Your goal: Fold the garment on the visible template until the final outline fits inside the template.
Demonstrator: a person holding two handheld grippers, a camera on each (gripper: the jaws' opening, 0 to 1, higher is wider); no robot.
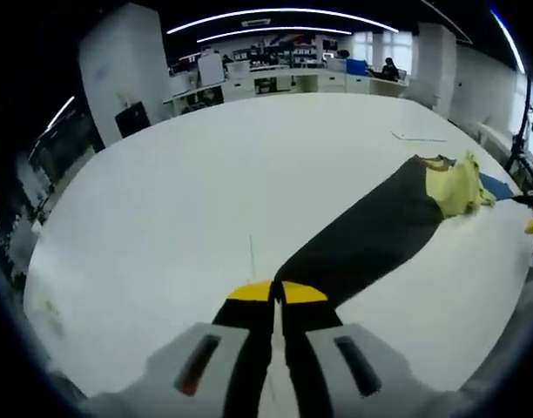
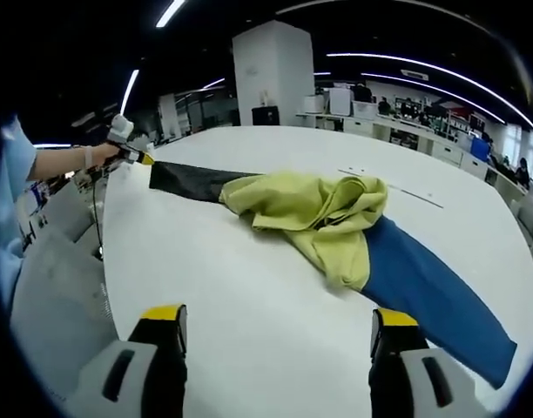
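Left gripper view: left hand-held gripper [image 1: 276, 294], yellow-tipped jaws pressed together, clamped on the end of the black sleeve [image 1: 367, 235]. Sleeve runs away from the jaws, far and to the right, across the white surface [image 1: 205, 192]. Bunched yellow-green body of the garment [image 1: 462, 185] lies at the sleeve's far end, a strip of blue just beyond it.

Right gripper view: right hand-held gripper [image 2: 278, 326], jaws wide apart, holding nothing, near edge of the surface between them. Garment lies ahead on the surface: crumpled yellow-green middle, blue sleeve [image 2: 432, 296] stretched to the near right, black sleeve stretched to the far left. At the far left, a person's hand [image 2: 101, 155] with the other gripper pinches the black sleeve's end. Thin line marked on the surface [image 2: 397, 190] beyond the garment; cannot tell whether it is the template.
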